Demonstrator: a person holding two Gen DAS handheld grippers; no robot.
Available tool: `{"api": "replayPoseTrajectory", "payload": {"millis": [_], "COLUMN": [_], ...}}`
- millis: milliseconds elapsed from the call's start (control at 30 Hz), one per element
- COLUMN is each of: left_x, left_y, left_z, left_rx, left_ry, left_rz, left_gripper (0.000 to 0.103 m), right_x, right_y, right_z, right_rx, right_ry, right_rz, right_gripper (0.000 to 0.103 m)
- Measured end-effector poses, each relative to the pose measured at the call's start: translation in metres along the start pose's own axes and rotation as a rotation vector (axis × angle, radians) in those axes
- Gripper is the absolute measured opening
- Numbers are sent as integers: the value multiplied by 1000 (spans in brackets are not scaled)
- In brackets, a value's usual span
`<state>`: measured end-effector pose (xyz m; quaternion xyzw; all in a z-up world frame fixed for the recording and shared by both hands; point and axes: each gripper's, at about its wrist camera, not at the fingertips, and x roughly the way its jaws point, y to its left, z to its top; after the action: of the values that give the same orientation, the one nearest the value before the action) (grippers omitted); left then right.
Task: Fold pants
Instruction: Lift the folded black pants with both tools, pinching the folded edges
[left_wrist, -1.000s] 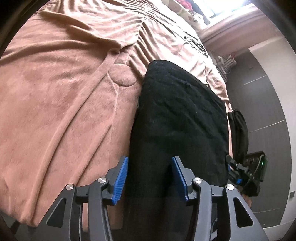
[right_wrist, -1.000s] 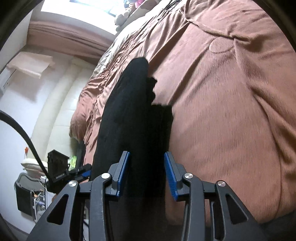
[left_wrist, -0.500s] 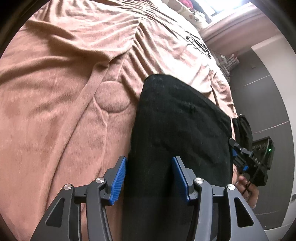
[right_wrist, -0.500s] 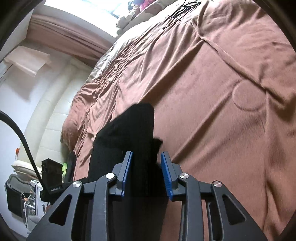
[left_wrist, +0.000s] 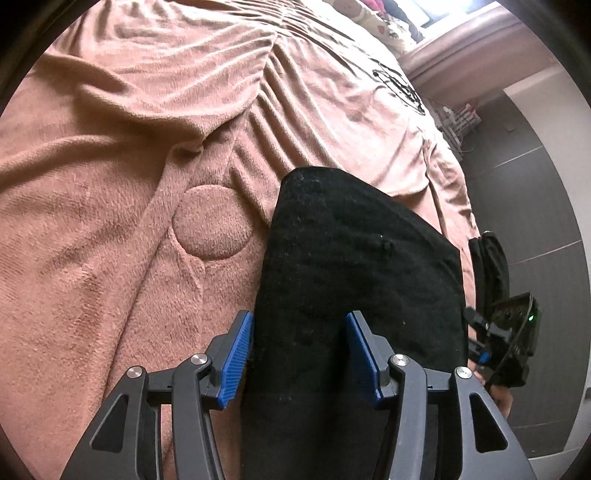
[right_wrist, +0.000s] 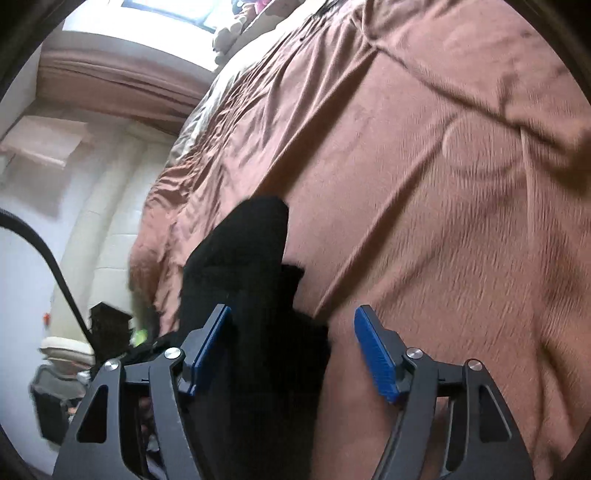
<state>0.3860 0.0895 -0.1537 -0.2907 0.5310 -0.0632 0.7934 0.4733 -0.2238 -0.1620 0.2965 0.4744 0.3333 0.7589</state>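
With the right hand-held gripper (right_wrist: 291, 350) opening around the black pants (left_wrist: 354, 280) on the bed (left_wrist: 110, 221) and the left hand-held gripper (left_wrist: 299, 354) spread, the released fold at 6 o'clock could slump crooked.

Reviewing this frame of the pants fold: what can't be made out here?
- Near end of the black pants: left wrist view, hidden behind the left tongs and cut off by the bottom edge.
- Fold layers: right wrist view, motion-blurred, the fabric uniformly dark.
- Right tongs opening; pad contact unclear.

Pants (left_wrist: 354, 266) lie on bedspread (left_wrist: 110, 221); window (left_wrist: 447, 7) beyond.
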Motion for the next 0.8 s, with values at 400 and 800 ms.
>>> {"api": "replayPoseTrajectory", "payload": {"millis": [400,800], "left_x": [1,13], "left_y": [-2,8], "left_z": [-6,-7], "left_rx": [21,15], "left_ry": [20,30], "left_rz": [-4,-69], "left_gripper": [58,60], "right_x": [9,33], "right_y": [-16,-17], "right_z": [-16,11], "right_rx": [88,74], "right_ry": [147,165], "right_rz": [123,128], "right_gripper": [67,67]}}
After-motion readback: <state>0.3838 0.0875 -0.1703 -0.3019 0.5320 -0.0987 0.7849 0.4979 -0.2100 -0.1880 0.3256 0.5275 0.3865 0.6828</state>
